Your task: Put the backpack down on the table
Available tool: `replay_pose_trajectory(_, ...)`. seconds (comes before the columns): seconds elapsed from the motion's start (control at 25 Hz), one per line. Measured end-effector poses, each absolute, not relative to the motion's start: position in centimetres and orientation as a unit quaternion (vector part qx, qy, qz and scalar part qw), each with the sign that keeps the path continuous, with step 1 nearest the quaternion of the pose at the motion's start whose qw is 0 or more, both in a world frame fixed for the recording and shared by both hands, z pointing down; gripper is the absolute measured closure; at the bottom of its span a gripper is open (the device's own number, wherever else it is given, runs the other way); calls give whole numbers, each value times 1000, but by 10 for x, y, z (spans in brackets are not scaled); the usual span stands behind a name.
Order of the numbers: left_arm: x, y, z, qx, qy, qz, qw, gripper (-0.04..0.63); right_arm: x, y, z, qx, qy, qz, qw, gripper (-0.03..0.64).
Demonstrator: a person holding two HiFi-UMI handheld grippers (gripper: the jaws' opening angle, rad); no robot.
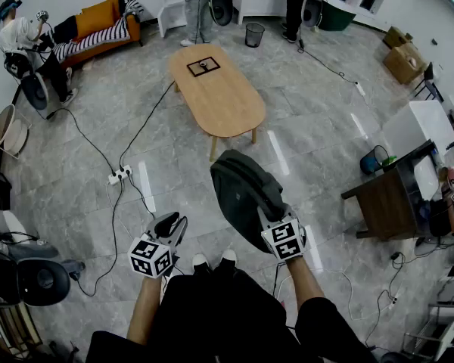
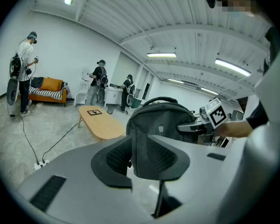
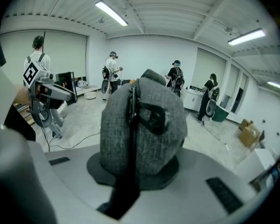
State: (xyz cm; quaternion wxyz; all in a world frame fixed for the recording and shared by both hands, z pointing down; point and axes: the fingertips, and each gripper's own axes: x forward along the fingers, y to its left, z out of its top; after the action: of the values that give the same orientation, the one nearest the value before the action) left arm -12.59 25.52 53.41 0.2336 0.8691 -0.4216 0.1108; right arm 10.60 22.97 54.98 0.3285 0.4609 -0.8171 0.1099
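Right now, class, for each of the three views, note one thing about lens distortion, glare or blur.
Head view: the wide lens bows the floor tile lines, and lights leave white glare streaks on it beside the table. Left gripper view: round fisheye frame with black corners, a mosaic patch laid over the top right. Right gripper view: same dark rim; the backpack looms large and the strip lights burn out white.

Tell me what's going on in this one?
A standing person holds a grey backpack up off the floor with the right gripper, whose jaws are clamped on it. The left gripper is open and empty, beside the bag without touching it. The oval wooden table stands a little way ahead, and the backpack has not been set on it yet.
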Motion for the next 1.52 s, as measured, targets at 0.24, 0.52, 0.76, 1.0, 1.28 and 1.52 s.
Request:
replay_pose_trajectory(0.24,-131,259,534,869,-420,109,237,488,102,237,553,465,-818,124,314,549)
replay_pose_trajectory(0.52,-127,254,539,870,-421,105,235,489,113,241,556,483,-813,141,292,548)
replay_pose_trajectory(0.76,-131,246,534,870,-422,108,228,489,117,237,552,505,-804,152,275,548)
replay_pose_trajectory(1.0,-129,240,528,871,-428,107,217,498,121,231,545,503,-806,141,277,548)
replay_pose_trajectory(1.28,-121,229,522,861,-454,113,199,577,135,218,537,498,-814,128,272,549)
replay_pose_trajectory(1.52,-111,223,519,848,-475,122,200,577,150,206,532,491,-821,124,265,549)
